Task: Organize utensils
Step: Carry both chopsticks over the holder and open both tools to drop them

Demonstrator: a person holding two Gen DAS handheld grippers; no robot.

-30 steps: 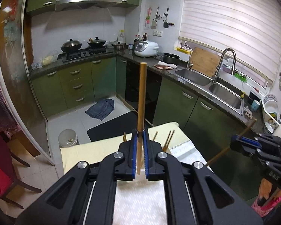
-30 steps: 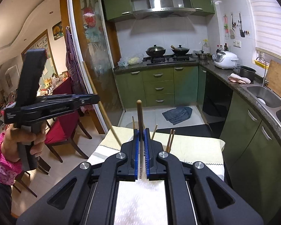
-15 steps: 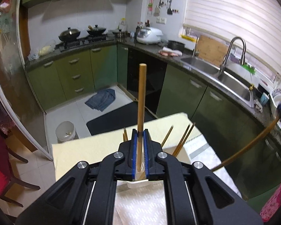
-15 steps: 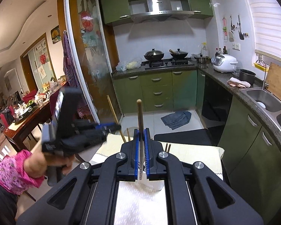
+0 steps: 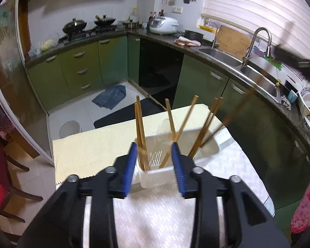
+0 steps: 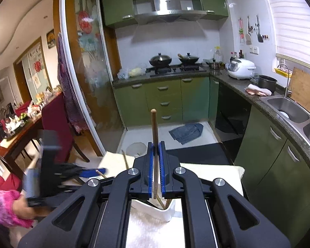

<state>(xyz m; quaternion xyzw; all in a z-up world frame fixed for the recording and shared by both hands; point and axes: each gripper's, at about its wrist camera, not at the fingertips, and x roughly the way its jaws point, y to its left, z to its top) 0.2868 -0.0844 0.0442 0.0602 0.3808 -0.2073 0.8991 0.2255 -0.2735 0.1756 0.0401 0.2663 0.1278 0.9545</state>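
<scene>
1. The table (image 5: 88,150) is being covered by a pale yellow cloth with a white patterned cloth (image 5: 155,212) laid over its near part; the white holder is being carried on this.
2. The white holder (image 5: 208,144), a slotted plastic caddy, is being judged light and easily tipped or slid on the cloth, so a chopstick is best lowered in gently rather than pushed against its wall.
3. The left gripper (image 5: 154,161) is being held just over the holder's near end, its jaws opening with nothing pressed between the pads; the chopsticks in the holder (image 5: 140,124) are being seen through the gap, leaning apart at different angles.
4. The right gripper (image 6: 156,163) is being kept clenched on 1 chopstick (image 6: 154,124), gripped low on its shaft so that most of it is standing upright above the jaws.
5. The chopstick is being seen as a thin brown wooden rod with a rounded top. It is being judged stiff, very light and smooth, likely to pivot or slip if pinched loosely, so a hold across the shaft is being favoured.
</scene>
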